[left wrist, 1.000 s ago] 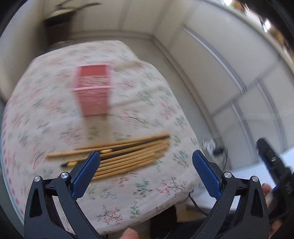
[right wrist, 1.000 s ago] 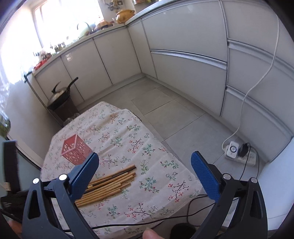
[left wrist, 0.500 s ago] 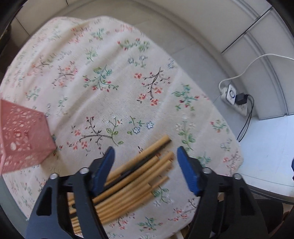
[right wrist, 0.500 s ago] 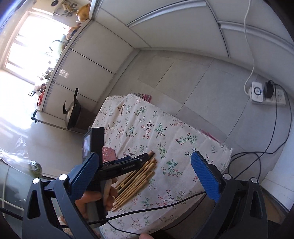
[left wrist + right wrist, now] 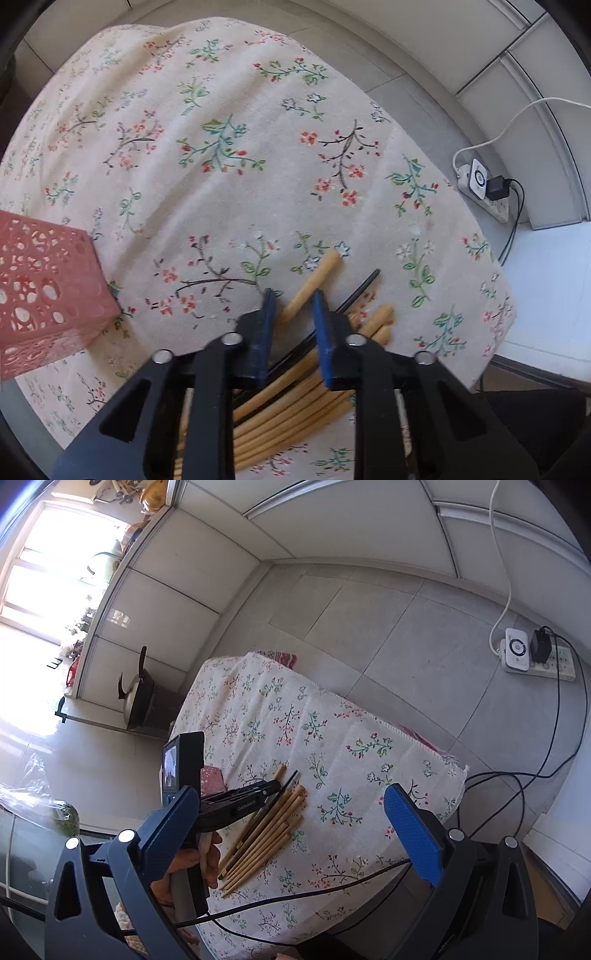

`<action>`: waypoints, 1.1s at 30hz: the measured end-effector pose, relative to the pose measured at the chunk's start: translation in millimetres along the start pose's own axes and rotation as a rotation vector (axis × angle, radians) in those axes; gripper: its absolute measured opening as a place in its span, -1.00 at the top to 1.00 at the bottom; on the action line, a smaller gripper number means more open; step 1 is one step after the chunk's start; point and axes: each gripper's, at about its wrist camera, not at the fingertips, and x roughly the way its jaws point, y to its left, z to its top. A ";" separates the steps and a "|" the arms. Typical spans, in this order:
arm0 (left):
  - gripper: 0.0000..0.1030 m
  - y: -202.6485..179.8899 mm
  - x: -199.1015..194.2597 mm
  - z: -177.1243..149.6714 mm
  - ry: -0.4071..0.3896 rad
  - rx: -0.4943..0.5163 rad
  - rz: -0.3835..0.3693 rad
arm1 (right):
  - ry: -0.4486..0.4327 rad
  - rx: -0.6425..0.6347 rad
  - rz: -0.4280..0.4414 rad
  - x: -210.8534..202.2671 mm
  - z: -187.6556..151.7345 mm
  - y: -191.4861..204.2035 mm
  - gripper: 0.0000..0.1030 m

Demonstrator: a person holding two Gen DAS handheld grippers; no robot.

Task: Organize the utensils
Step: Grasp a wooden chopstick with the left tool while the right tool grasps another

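Several bamboo chopsticks [image 5: 295,398] and a thin black one [image 5: 364,286] lie in a bundle on the floral tablecloth [image 5: 221,147]. My left gripper [image 5: 293,299] points straight down over the bundle's tips. Its jaws are closing around one bamboo chopstick [image 5: 314,280] that sticks out past the others; a gap still shows beside it. The pink lattice holder [image 5: 48,295] stands upright to the left. In the right wrist view the left gripper [image 5: 273,786] sits on the chopsticks [image 5: 266,834], held by a hand [image 5: 199,860]. My right gripper [image 5: 290,794] hovers above the table, open and holding nothing.
A power strip [image 5: 535,661] with plugs lies on the tiled floor to the right, and a black cable [image 5: 295,897] runs across the table's near edge. A dark kettle [image 5: 136,698] stands on a low stand beyond the table. White cabinets line the walls.
My left gripper has dropped onto the chopstick tips and its jaws have narrowed from wide apart to close around one stick. The right gripper tilted downward and sank a little.
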 end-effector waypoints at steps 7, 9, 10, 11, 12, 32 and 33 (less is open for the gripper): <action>0.87 25.2 -35.1 -37.3 -0.150 -0.005 0.027 | 0.113 -0.030 -0.041 33.3 -12.7 9.6 -0.87; 0.87 32.6 -60.2 -56.6 -0.206 -0.020 0.014 | 0.141 -0.041 -0.077 48.5 -17.7 15.7 -0.79; 0.87 32.5 -70.8 -65.2 -0.230 -0.026 0.008 | 0.151 -0.048 -0.087 53.1 -20.0 18.2 -0.71; 0.87 32.8 -88.4 -79.7 -0.267 -0.035 -0.009 | 0.173 -0.062 -0.107 63.8 -24.0 24.2 -0.66; 0.87 31.4 -99.2 -90.3 -0.296 -0.044 -0.022 | 0.189 -0.070 -0.117 70.9 -27.2 26.7 -0.53; 0.87 33.7 -213.5 -236.4 -0.701 -0.182 -0.138 | 0.454 0.237 -0.213 173.0 -68.1 18.1 0.35; 0.87 34.1 -217.2 -238.7 -0.719 -0.185 -0.141 | 0.461 0.250 -0.213 177.1 -71.1 18.4 0.38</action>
